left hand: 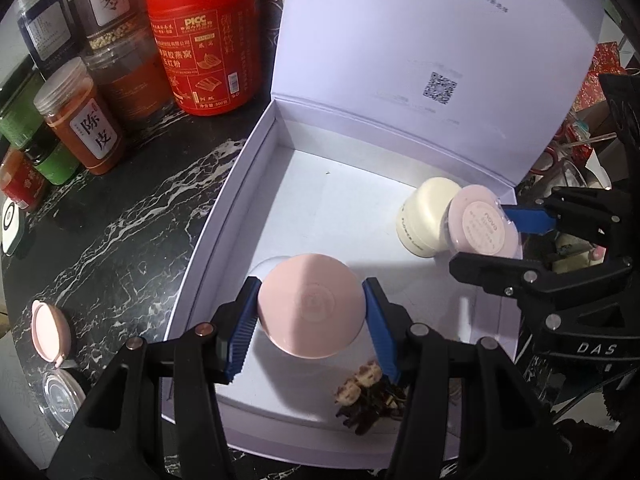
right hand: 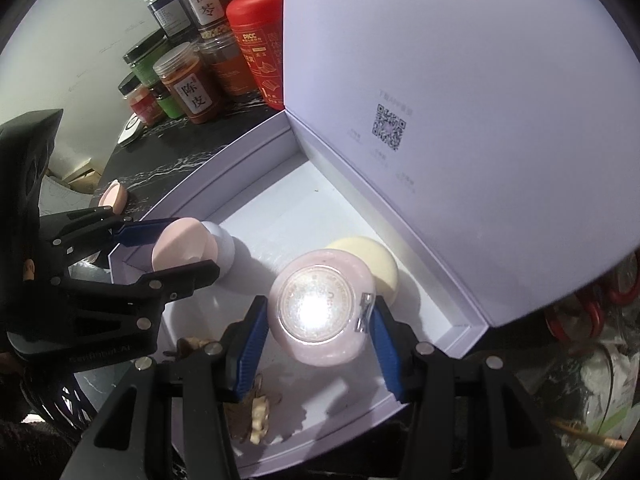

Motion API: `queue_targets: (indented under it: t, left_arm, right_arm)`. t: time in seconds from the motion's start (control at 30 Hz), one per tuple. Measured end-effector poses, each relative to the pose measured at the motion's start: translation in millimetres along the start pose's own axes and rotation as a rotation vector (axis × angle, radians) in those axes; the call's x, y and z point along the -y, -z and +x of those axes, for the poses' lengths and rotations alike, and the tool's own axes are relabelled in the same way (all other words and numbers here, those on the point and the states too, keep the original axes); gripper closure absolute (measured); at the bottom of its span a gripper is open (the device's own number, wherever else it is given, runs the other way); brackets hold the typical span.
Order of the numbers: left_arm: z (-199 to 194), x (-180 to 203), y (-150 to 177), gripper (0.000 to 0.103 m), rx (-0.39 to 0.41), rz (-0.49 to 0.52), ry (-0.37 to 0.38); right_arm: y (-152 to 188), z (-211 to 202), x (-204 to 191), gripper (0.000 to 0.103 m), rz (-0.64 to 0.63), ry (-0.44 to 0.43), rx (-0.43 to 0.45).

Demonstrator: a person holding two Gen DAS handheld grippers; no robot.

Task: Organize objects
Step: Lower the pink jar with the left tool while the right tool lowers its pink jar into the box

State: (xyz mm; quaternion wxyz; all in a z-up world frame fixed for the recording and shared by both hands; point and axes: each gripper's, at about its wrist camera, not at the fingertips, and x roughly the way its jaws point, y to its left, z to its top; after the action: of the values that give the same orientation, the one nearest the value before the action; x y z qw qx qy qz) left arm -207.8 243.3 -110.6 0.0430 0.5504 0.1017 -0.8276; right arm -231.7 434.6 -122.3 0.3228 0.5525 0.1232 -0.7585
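Holding a round pink plastic jar [left hand: 311,305] between its blue pads, the left gripper [left hand: 311,322] hangs over the near part of the open white cardboard gift box [left hand: 224,216]. Its tongs are clamped on the two sides of this jar, which is above the white floor of the box. The right gripper [right hand: 316,336] is clamped in the same way on a round pale pink jar with a clear lid [right hand: 320,308], also over the box floor, further to the right. Just behind this jar, a cream-coloured round jar [right hand: 380,264] stands inside the box, close to the far right corner under the raised lid. A small bundle of dried brown and cream decoration [left hand: 366,394] lies on the box floor near the front wall. On the black marble table [left hand: 120,240], left of the box, a small pink compact [left hand: 48,334] and a clear round lid [left hand: 62,404] lie near each other. At the far left stands a group of jars with a tall red canister [left hand: 204,36].
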Motion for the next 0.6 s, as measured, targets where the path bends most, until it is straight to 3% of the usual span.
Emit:
queue_targets:
  t: [0.6]
  left_arm:
    - [8.6, -5.1, -5.2, 0.053, 0.019, 0.007, -0.005]
  right_arm:
    - [-10.1, 5.9, 6.4, 0.052, -0.012, 0.039, 0.012]
